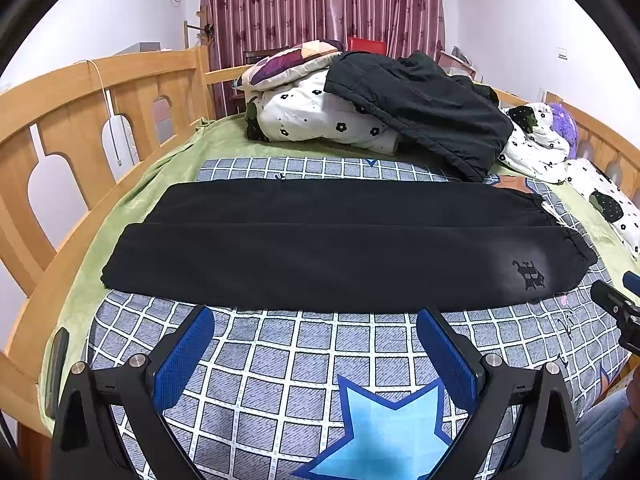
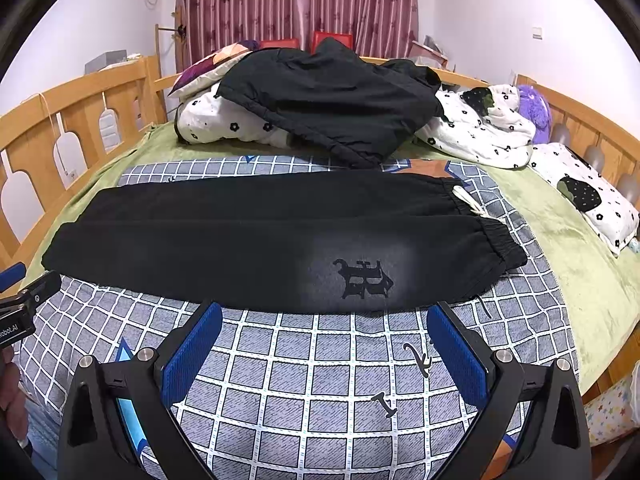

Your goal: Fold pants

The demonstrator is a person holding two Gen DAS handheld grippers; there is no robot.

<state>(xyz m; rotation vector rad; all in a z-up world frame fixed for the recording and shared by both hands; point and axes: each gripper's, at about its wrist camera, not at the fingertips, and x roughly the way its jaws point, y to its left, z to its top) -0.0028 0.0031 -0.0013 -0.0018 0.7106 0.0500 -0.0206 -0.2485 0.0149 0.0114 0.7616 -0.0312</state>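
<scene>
Left wrist view showed black pants laid flat across checked sheet, legs side by side, cuffs at left, elastic waistband at right with white drawstring trailing. Appeared smoothed and ready, with no fold made yet; judged to be at the very start, before the first grasp.

Left gripper hovered just short of the near leg's edge, toward the cuff half, jaws spread wide, blue pads bare, nothing held. Right gripper hovered likewise in front of the printed logo, near the waistband half, jaws equally wide and empty. Both pointed forward and slightly down at the bed, side by side and well apart, each glimpsed at the edge of the other's view.

Next move probably called for:
- lowering each tool to the near hem, pinching the cloth at cuff end and waist end;
- lifting together and carrying the near leg over the far one, edges matched;
- then halving lengthwise, cuffs to waistband.

Soft knit likely to sag and slide between two pinch points; worth taking a full bite of fabric without catching the sheet beneath. Dark jacket and quilt sat behind, clear of the pants' far edge except near the waist corner, where the jacket hem came close.
</scene>
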